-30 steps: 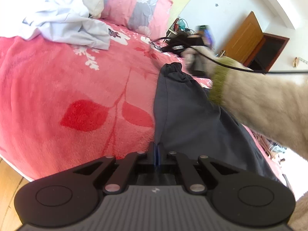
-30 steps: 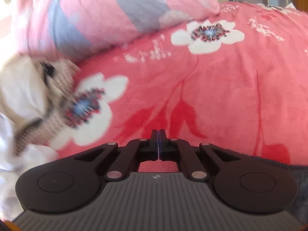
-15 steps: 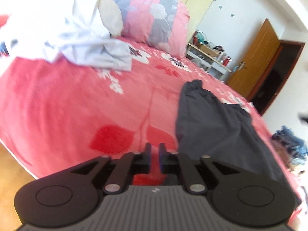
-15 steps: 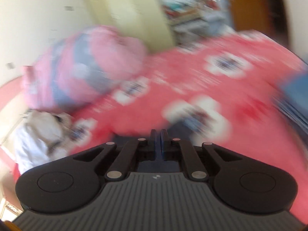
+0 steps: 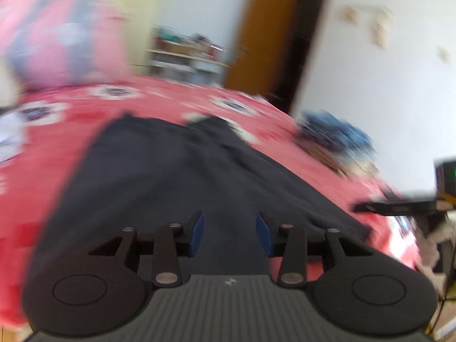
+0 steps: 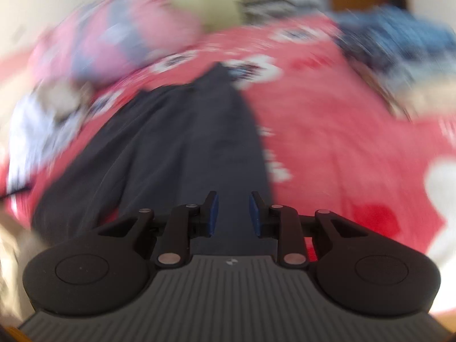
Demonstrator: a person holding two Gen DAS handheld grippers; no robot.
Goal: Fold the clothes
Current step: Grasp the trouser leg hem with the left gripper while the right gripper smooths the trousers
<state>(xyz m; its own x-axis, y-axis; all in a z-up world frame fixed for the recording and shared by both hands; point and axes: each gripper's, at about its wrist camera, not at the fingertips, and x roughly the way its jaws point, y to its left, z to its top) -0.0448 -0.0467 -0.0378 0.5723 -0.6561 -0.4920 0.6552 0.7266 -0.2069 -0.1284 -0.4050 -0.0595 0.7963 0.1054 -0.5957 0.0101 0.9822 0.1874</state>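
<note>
Dark grey trousers (image 5: 176,171) lie spread lengthwise on the red flowered bedspread (image 5: 62,131), filling the middle of both wrist views, with the legs running away toward the upper centre of the frame; in the right wrist view the same trousers (image 6: 176,142) run up the middle with bare bedspread (image 6: 342,131) to the right. They look laid out flat but with no crosswise fold in them, so by my reading the folding of this garment is at an early stage: spread, and not yet gathered up. The left claw (image 5: 230,230) stands spread, its blue pads apart with only cloth seen beyond them, nothing pinched; its jaws have just been opening. The right claw (image 6: 231,213) is likewise parted, more narrowly, and empty, its jaws having just been opening too. Both hang just over the near end of the trousers, which suggests a grasp of that end comes next. Farther out, a pale heap of clothes (image 6: 37,131) at the left edge and a blue pile (image 5: 336,134) at the right of the bed seem unfolded, though blur hides detail. A pink and grey pillow (image 5: 57,37) sits upper left.
</note>
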